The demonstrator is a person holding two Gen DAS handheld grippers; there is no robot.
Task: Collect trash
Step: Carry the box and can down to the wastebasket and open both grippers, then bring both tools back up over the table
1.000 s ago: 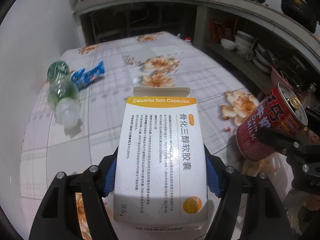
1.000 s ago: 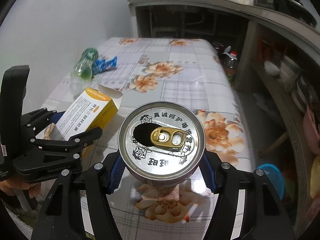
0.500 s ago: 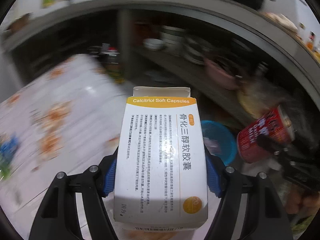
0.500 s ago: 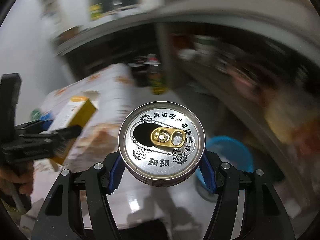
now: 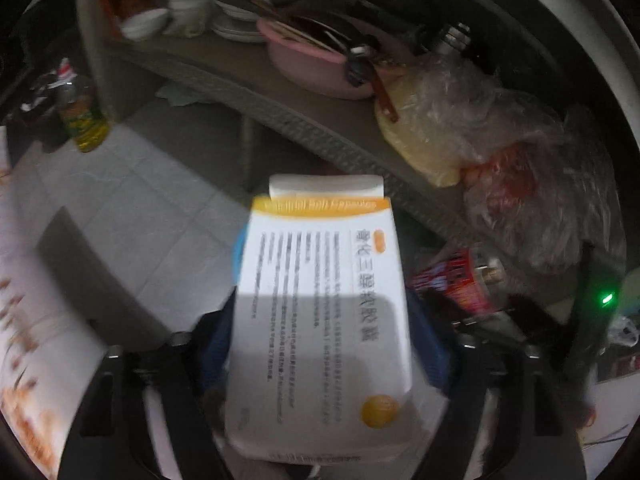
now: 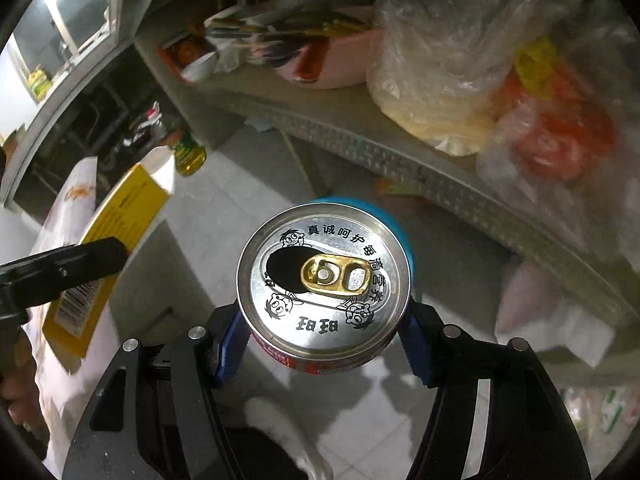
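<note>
- Left claw (image 5: 320,344), pointed steeply down at the tiled floor (image 5: 160,200): its jaws have just been opening and now stand apart. The medicine box (image 5: 320,300) is between them, but the blue pads look clear of its sides.
- The box lies with its long axis along the claw's line, open flap end leading. It appears to be slipping forward out of the claw.
- Dead ahead, a sliver of the blue basket (image 5: 238,248) peeks from behind the box's left edge. The drop looks lined up, though most of the rim is hidden.
- Right claw (image 6: 324,340): clamped on the opened milk can (image 6: 324,280), pads on its sides, lid facing the camera.
- In the right wrist view the basket's rim curves just behind the can's far edge, so the can also sits over it. Releasing it is likely the next move.
</note>
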